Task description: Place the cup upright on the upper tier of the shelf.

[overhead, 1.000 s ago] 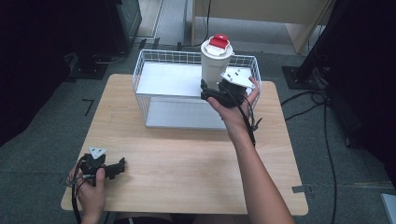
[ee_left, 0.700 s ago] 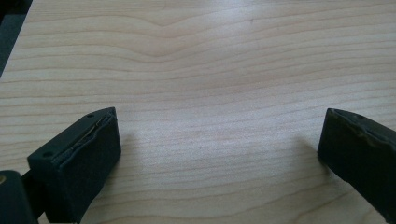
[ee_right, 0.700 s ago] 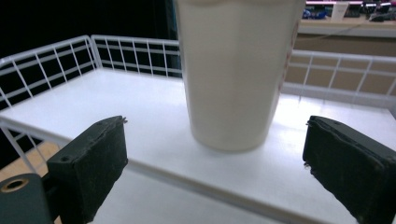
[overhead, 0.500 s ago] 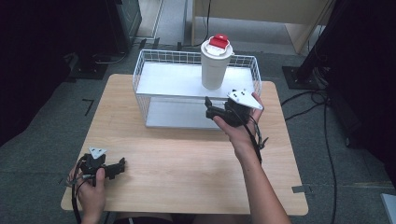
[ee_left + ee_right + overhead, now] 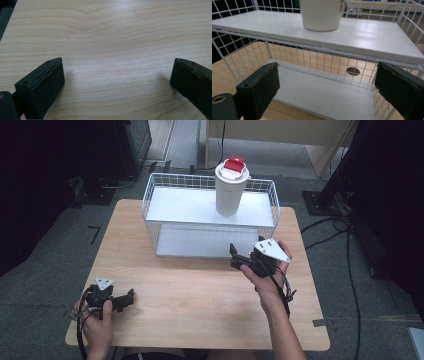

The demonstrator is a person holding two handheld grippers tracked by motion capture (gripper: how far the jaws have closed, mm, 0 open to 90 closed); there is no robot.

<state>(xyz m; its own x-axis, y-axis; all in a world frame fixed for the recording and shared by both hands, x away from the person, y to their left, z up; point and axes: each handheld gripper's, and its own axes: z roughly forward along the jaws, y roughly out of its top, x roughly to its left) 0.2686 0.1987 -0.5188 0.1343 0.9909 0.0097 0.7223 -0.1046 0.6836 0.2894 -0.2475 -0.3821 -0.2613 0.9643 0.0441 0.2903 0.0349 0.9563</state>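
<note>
— Item one, nearest me?

— Left gripper (image 5: 131,297), low at the near left corner of the counter (image 5: 200,300), held in the person's left hand (image 5: 97,320). In the left gripper view I log its jaws spread wide, nothing between them, bare wood grain beneath.

— Item two?

— Right gripper (image 5: 233,256), held in the right hand (image 5: 267,275) above the counter's right half, just in front of the rack. Grey three-cornered plate (image 5: 271,250) on top. Jaws parted wide and empty (the right gripper view looks straight between them at the rack).

— Item three?

— White wire rack (image 5: 210,227), standing at the far half of the counter. Two white shelves: a lower one near counter level and an upper one. Mesh walls on the sides and back.

— Anything stored in it?

— One white cup (image 5: 229,190), upright on the upper shelf, right of centre, towards the back. White lid with a red tab (image 5: 234,164). In the right gripper view I see its base (image 5: 321,15) sitting flat on the shelf board, apart from both jaws.

— Farthest entry?

— Grey floor with black cables (image 5: 345,245) at the right.
</note>
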